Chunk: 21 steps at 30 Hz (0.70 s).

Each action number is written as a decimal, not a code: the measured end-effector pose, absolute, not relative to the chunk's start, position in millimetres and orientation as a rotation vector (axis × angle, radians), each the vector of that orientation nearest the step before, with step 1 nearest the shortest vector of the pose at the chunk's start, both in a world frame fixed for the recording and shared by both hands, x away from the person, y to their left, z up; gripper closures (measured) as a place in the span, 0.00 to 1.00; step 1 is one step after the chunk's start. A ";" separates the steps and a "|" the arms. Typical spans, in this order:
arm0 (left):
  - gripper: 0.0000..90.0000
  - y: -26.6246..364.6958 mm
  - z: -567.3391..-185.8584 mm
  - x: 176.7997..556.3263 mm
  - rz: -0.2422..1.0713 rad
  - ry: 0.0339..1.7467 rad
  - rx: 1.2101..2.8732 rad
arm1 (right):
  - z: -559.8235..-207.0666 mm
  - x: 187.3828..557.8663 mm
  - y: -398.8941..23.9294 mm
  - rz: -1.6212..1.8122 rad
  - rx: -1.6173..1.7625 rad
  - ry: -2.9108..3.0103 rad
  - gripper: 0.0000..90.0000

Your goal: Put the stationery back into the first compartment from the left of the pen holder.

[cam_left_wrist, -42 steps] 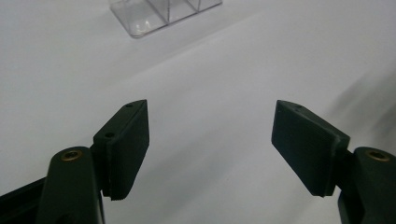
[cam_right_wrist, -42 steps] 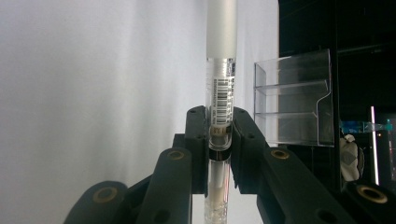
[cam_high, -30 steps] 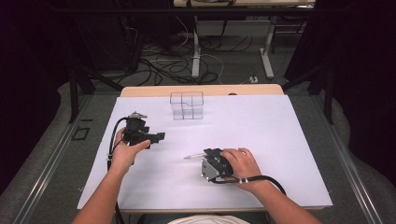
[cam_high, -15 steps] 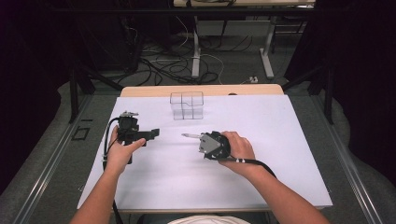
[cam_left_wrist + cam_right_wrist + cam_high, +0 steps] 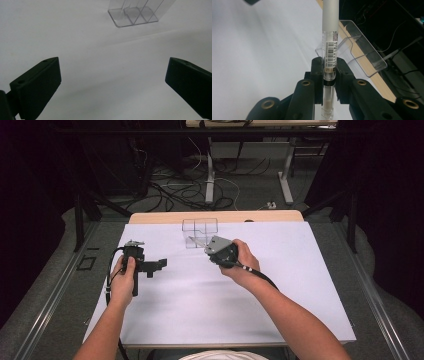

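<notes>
R gripper (image 5: 329,72) clamped on pen (image 5: 329,37), just before clear holder (image 5: 200,232) near table (image 5: 300,285) far edge. L gripper (image 5: 112,85) spread wide after opening, empty, nr left edge.

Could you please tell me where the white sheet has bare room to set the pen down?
The white sheet lies bare along its near edge and right of the right claw. It is crowded at the far middle, where the clear holder stands by that claw's pen.

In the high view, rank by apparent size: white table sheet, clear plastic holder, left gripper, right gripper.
1. White table sheet, by far largest.
2. Left gripper, clear plastic holder and right gripper look about alike; the hands partly cover both grippers, so no firm order.
</notes>
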<state>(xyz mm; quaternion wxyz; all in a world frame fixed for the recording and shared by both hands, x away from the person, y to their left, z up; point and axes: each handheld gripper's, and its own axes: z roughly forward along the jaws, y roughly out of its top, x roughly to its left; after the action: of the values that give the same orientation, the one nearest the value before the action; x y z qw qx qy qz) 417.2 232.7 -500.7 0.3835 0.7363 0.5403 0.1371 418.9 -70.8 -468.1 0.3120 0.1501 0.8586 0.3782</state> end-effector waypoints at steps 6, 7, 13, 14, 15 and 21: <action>0.00 237.9 -503.8 417.8 0.383 1.392 1.866 | -455.7 442.5 -63.1 1.115 0.541 2.272 0.88; 0.00 238.6 -504.6 417.8 0.383 1.396 1.860 | -455.7 442.5 -63.1 1.115 0.541 2.272 0.88; 0.00 240.7 -507.1 418.0 0.388 1.395 1.860 | -449.4 464.2 -60.0 1.198 0.675 2.235 0.88; 0.00 240.7 -507.6 418.0 0.383 1.396 1.861 | -448.3 467.3 -59.6 1.212 0.692 2.229 0.88; 0.00 240.5 -507.9 417.8 0.384 1.399 1.864 | -447.3 470.3 -59.0 1.225 0.711 2.221 0.88; 0.00 241.0 -505.5 416.4 0.389 1.387 1.862 | -445.2 486.0 -53.7 1.304 0.792 2.180 0.88</action>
<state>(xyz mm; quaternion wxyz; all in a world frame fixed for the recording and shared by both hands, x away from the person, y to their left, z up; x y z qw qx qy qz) 416.4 241.0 -505.5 0.3834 0.7305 0.5442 0.1525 486.0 -53.7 -445.2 0.2378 0.2891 0.7958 0.4760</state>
